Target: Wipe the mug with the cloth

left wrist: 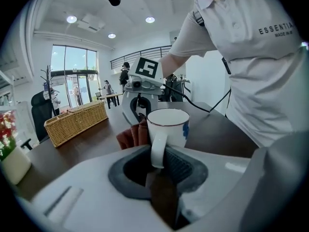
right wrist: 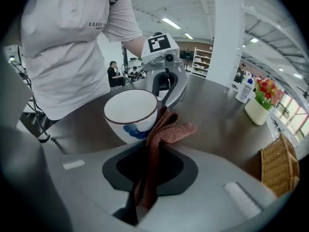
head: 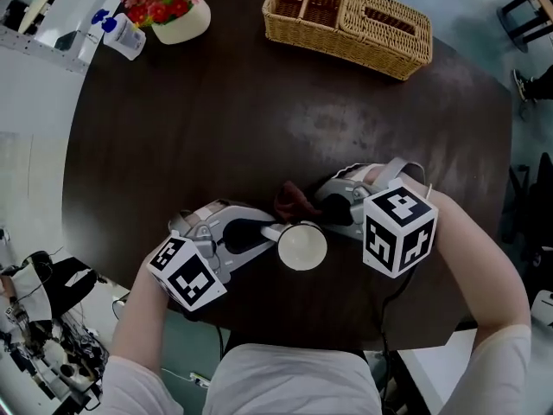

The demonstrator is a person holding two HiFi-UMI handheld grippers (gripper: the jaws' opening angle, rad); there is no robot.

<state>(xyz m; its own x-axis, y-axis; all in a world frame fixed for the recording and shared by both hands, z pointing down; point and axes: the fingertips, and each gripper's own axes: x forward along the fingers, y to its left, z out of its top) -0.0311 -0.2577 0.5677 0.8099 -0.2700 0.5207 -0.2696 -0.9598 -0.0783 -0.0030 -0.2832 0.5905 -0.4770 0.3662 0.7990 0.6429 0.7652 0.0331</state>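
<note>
A white mug (head: 301,245) with a blue mark and dark rim is held above the dark round table (head: 259,119) near its front edge. My left gripper (head: 263,232) is shut on the mug's handle (left wrist: 157,151). My right gripper (head: 321,212) is shut on a reddish-brown cloth (head: 294,201), whose free end lies against the mug's outer wall (right wrist: 131,127). In the right gripper view the cloth (right wrist: 157,144) hangs from the jaws beside the mug. The left gripper view shows the mug (left wrist: 169,127) upright with the cloth (left wrist: 133,135) behind it.
A wicker basket (head: 347,22) with compartments stands at the table's far side. A pot of red and yellow flowers (head: 168,5) and a white bottle with a blue cap (head: 121,33) are at the far left. Cables and gear lie on the floor at lower left.
</note>
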